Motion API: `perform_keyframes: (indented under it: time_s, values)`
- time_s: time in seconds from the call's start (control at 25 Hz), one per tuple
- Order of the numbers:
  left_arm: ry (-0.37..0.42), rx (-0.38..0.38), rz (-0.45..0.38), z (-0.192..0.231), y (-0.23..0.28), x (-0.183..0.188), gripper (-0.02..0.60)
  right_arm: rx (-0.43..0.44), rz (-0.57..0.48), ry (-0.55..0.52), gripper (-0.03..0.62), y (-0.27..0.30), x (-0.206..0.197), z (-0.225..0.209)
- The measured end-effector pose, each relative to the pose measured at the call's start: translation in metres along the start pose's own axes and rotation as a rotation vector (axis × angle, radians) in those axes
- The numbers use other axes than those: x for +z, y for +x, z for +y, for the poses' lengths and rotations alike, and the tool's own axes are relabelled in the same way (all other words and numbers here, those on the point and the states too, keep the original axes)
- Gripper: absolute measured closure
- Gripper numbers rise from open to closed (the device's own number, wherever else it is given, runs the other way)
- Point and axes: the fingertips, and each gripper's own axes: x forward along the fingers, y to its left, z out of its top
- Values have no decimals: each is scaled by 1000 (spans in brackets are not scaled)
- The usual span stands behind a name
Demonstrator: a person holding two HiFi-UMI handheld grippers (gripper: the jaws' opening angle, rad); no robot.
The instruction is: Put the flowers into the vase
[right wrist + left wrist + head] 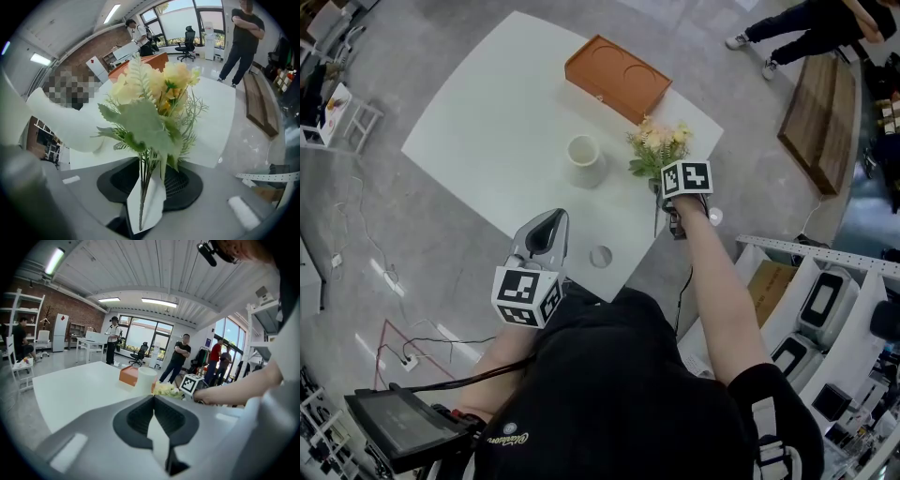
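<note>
The left gripper (551,217) hangs over the near edge of the white table (478,122) with its jaws together on nothing. It has no part in this step and is best kept low on its own side, out of the path to the vase. The vase (585,162) stands upright near the middle of the table, its mouth bare, with an orange tray (617,78) behind it and the flowers (656,145) to its right, near it but not touching. The step in hand looks to be the pick-up: the right gripper (148,163) points steeply down at the bunch by the table's right edge. Its own view shows the stems (140,197) running through the gap between the jaws, and the pads appear to be pressed against them just under the leaves. To do this well, the grip should take the whole bundle and not one or two stems – a stray one left outside would likely splay as the bunch rises. The hold should be firm enough that the top-heavy heads cannot swing, with a good length of stem free below the jaws to enter the mouth. After that, I judge, the bunch should be lifted clear before it is turned upright, carried left over the vase, and lowered straight in – a sideways knock might tip the vase.
</note>
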Motion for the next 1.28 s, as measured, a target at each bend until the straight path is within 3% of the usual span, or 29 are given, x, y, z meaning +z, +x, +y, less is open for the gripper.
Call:
perform_keyframes:
  time_s: [0.28, 0.64, 1.08, 1.28]
  values:
    - [15, -8, -1, -4, -1, -2, 574, 88, 77, 62, 472, 6, 0, 3]
    - [45, -5, 0, -4, -4, -1, 574, 129, 78, 141, 534, 6, 0, 2]
    - [46, -13, -11, -22, -18, 6, 574, 127, -15, 129, 543, -27, -4, 0]
    - [66, -14, -26, -18, -15, 7, 574, 122, -144, 111, 543, -42, 13, 5]
